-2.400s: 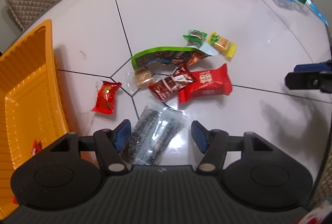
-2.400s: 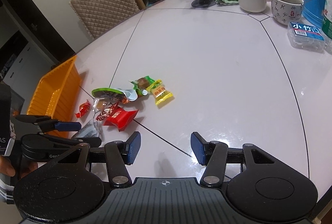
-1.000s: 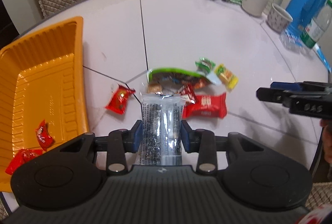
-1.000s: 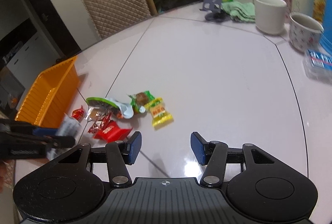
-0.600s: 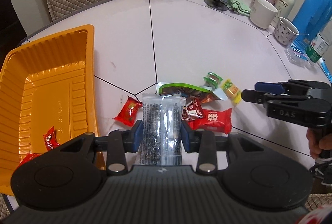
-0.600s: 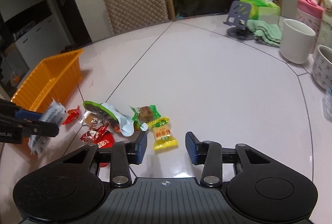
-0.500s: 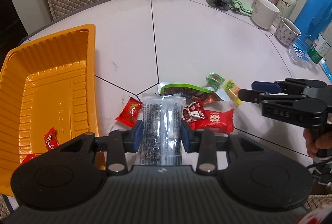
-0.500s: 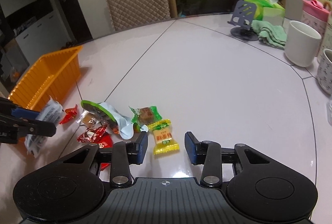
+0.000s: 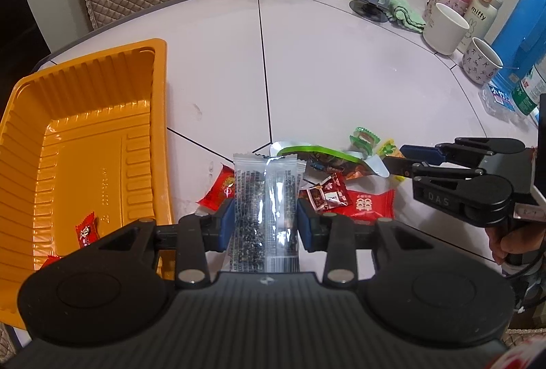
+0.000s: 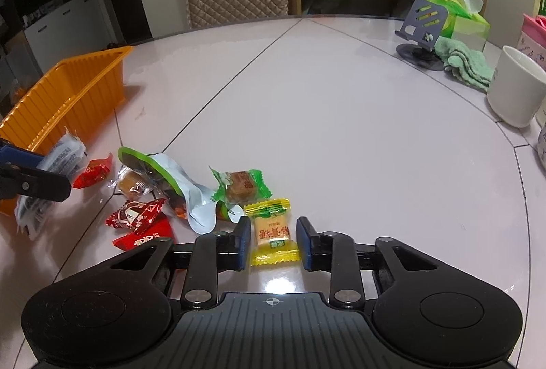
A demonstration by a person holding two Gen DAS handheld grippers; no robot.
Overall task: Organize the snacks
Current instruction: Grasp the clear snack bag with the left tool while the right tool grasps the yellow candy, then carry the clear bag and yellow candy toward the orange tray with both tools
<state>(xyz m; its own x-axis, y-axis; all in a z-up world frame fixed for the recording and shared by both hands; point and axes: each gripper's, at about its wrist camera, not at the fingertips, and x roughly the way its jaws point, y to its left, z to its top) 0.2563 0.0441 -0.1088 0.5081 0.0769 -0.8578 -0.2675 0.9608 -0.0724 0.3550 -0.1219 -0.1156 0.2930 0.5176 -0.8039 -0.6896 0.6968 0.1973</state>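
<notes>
Left gripper: matte black plastic body, ribbed dark-grey housing near camera, two round discs either side, silver screw heads on finger arms, blue pads on fingertips. Right gripper: same build, small crosshair mark on ribbed housing; side view shows white "DAS" lettering, black trigger frame, cables. Right hand: bare skin, fingers round handle.

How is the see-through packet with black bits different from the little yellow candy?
The see-through packet is long, clear and speckled black; the yellow candy is short, bright yellow with green print. The packet is pinched in the left gripper, off the table; the candy lies flat on the table, between the right gripper fingers, which don't touch it. Both are sealed snack wrappers.
</notes>
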